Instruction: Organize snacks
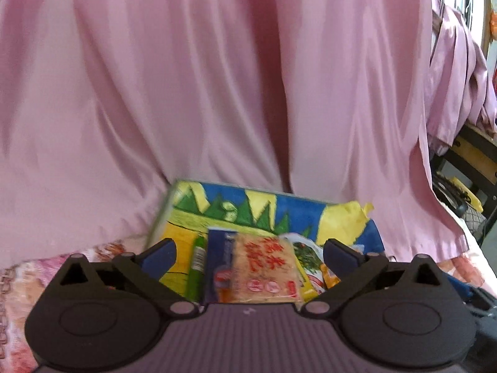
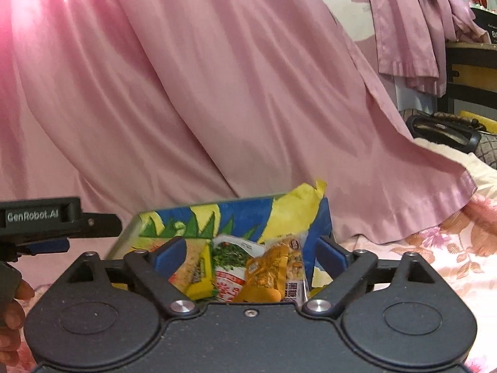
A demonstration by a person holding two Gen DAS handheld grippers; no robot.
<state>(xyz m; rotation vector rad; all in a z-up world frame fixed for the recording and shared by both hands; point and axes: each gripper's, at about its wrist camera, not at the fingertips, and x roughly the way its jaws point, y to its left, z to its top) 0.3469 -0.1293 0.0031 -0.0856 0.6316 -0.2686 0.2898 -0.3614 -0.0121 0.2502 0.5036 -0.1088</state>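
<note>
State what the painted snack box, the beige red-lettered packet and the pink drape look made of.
Painted snack box: likely cardboard, matte, with visible brush strokes. Beige red-lettered packet: glossy plastic film, seemingly clear. Pink drape: satin-like fabric with soft sheen and hanging folds.

Both fisheye views are evenly and fairly brightly lit, with soft shadows in the folds of the pink curtain (image 1: pixel 217 77). Its satin sheen throws glare at the upper left in the right wrist view (almost white in streaks). Edges bow strongly and corners vignette dark. The snack packets (image 1: pixel 264 270) look slightly smeared, print barely legible.
</note>
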